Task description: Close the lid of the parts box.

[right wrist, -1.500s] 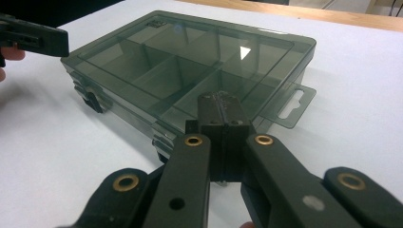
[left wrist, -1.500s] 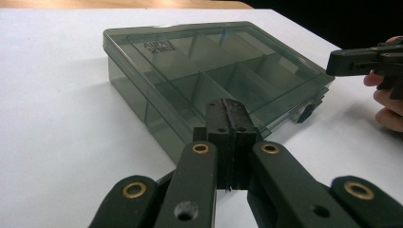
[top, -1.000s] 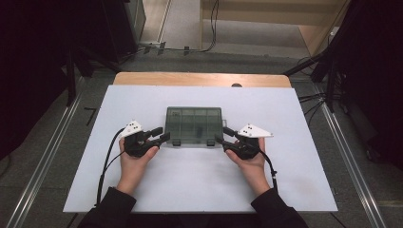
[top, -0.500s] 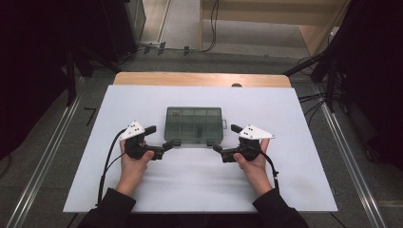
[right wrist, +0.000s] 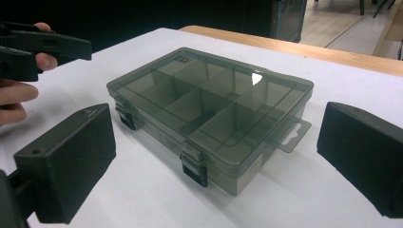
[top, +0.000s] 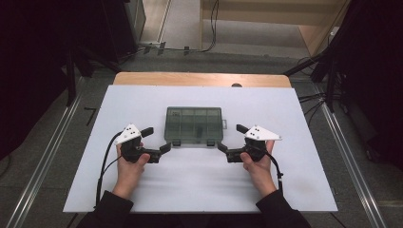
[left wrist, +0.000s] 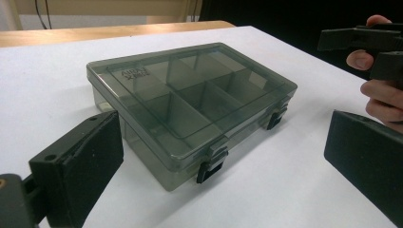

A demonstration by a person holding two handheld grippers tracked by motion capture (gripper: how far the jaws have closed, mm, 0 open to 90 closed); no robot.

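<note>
With bare white table (top: pixel 199 190) all round, the closed compartment box (top: pixel 194 125) lies mid-table, latches toward the near edge, between my left gripper (top: pixel 156 142) and right gripper (top: pixel 229 141), whose jaws have just spread apart, holding nothing.

The white table (top: pixel 199 190) is evenly and brightly lit, while the surroundings at nine and three o'clock stay very dark. A small glare spot sits on the box lid (right wrist: pixel 256 78). Near jaws look slightly soft.
</note>
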